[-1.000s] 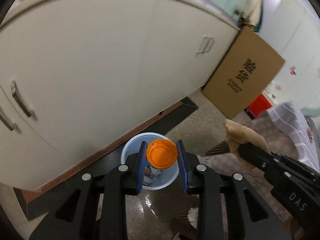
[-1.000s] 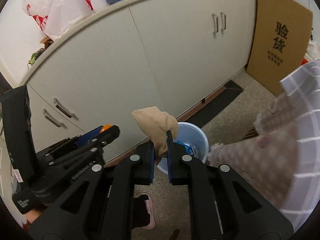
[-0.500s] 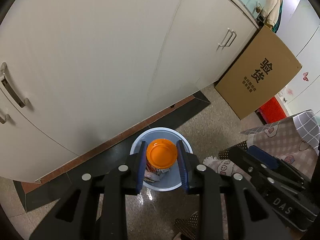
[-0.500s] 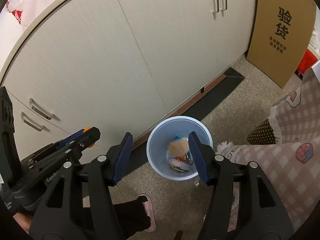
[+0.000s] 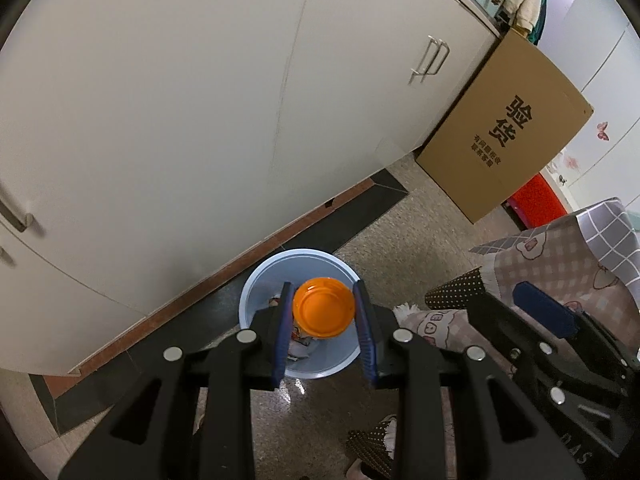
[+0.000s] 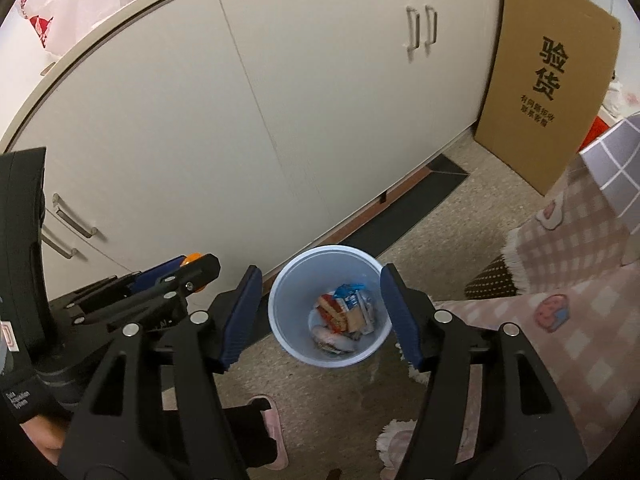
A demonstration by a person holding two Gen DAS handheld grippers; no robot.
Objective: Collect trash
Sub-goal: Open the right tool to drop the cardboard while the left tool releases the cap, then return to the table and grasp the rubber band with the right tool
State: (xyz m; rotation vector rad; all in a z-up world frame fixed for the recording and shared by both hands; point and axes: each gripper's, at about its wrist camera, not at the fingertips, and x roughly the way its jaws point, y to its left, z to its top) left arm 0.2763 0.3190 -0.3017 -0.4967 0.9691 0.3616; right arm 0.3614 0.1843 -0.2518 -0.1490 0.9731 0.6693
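With wrappers already lying in the blue bin [image 6: 280, 320], the right gripper [image 6: 320, 316] hangs above it, jaws opening and empty, while the left gripper [image 5: 323, 320], directly over the bin, clamps an orange lid [image 5: 323, 312] yet to be dropped.

Speckled floor [image 6: 460, 240] with a pale blue bin [image 6: 288, 340] standing on it

The bin sits close to the foot of the white cabinet [image 6: 320, 120], on the dark strip [image 6: 400, 220] along its base. Right of the bin lie a dotted cushion [image 6: 490, 284] and checked cloth (pink, cartoon-printed) [image 6: 560, 320]; beyond it a cardboard sheet [image 6: 552, 92] leans, and nearer the camera a pink slipper [image 6: 272, 428].
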